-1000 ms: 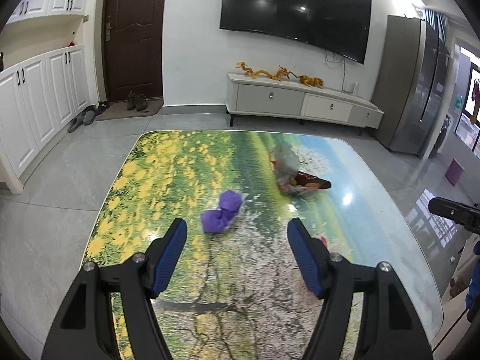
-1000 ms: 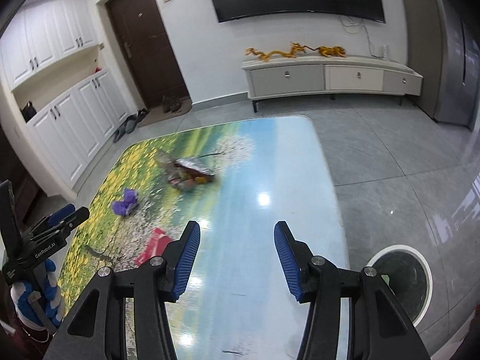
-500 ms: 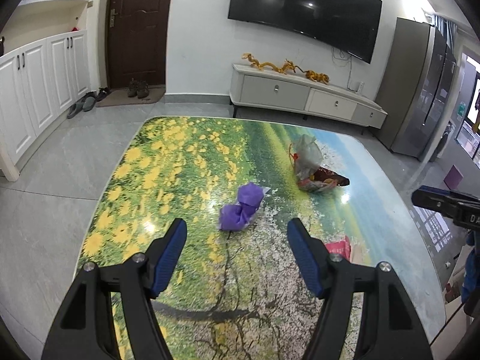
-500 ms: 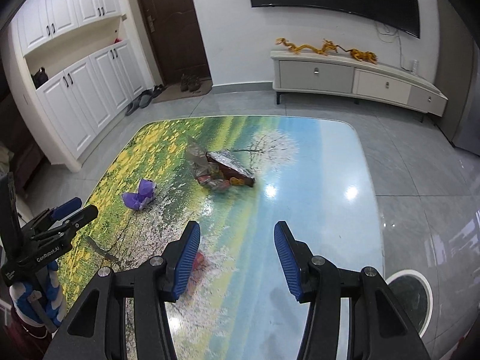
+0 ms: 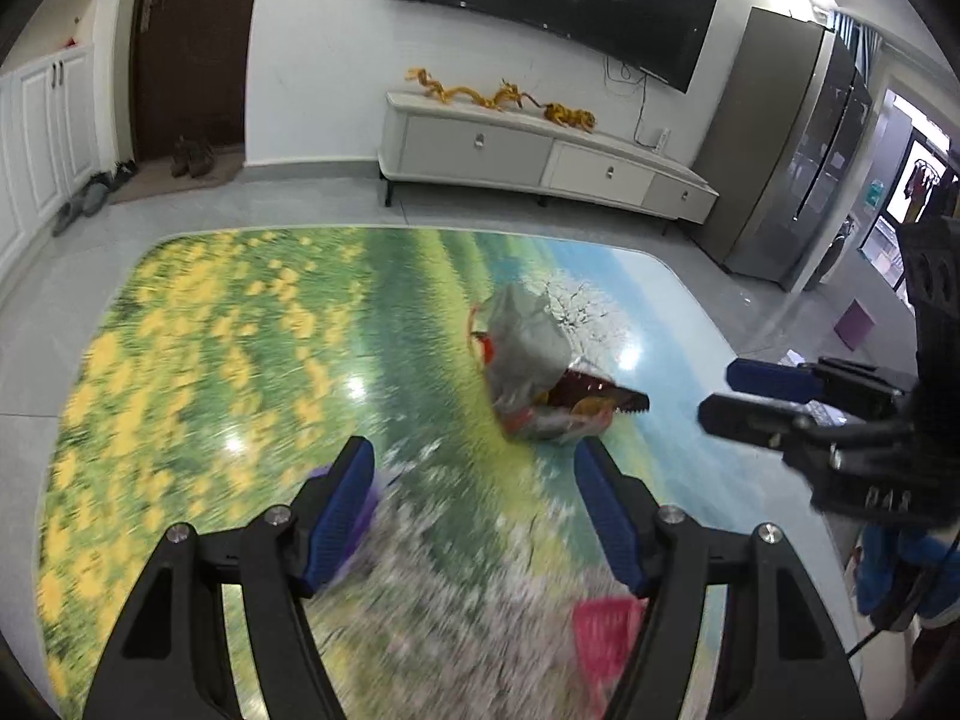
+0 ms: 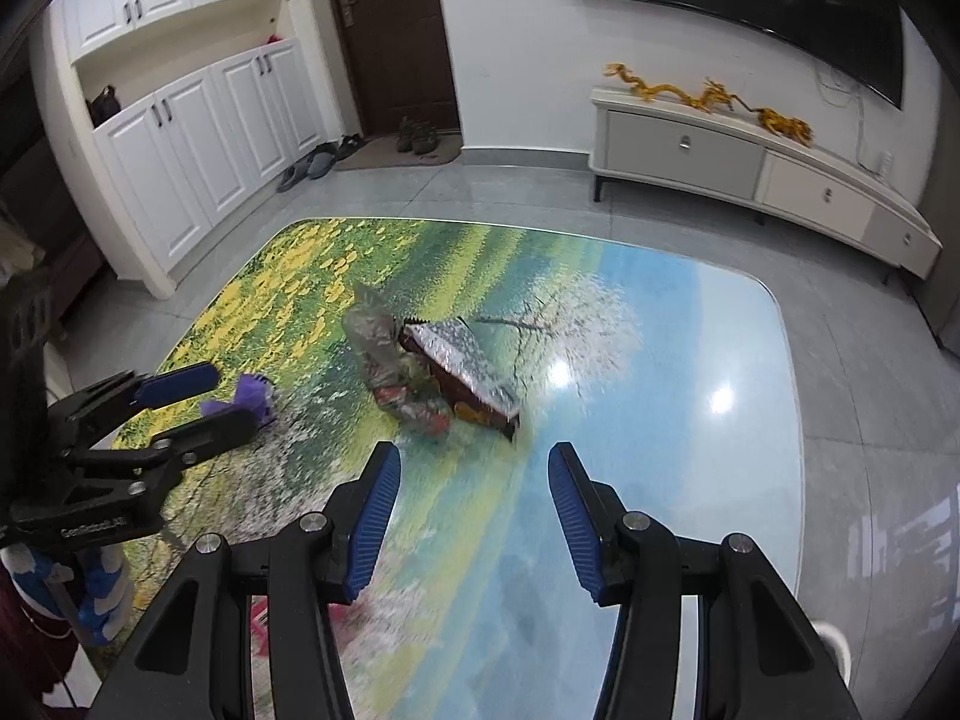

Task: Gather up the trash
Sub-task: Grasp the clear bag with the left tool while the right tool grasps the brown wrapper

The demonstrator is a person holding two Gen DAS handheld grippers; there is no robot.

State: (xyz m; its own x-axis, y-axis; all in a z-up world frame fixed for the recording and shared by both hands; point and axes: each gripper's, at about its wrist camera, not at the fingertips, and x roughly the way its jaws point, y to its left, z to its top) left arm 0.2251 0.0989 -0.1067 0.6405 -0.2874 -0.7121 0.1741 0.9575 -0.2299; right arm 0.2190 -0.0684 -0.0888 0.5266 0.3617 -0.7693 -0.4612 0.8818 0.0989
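Observation:
A pile of crumpled clear plastic and snack wrappers lies mid-table, with a foil-lined snack bag against it. My left gripper hangs open just short of the pile, nothing between its blue pads. A purple crumpled scrap sits by its left finger, partly hidden. A red wrapper lies near the front edge. My right gripper is open and empty, right of the left one, pointing at the pile.
The table has a glossy landscape print and rounded corners. Beyond it are grey floor tiles, a white TV cabinet, a dark door, white cupboards and a fridge. A white rim shows on the floor at right.
Both grippers have moved forward and down over the table toward the wrapper pile, which looks larger. The purple scrap now sits beside the left gripper's left finger. Both openings are unchanged.

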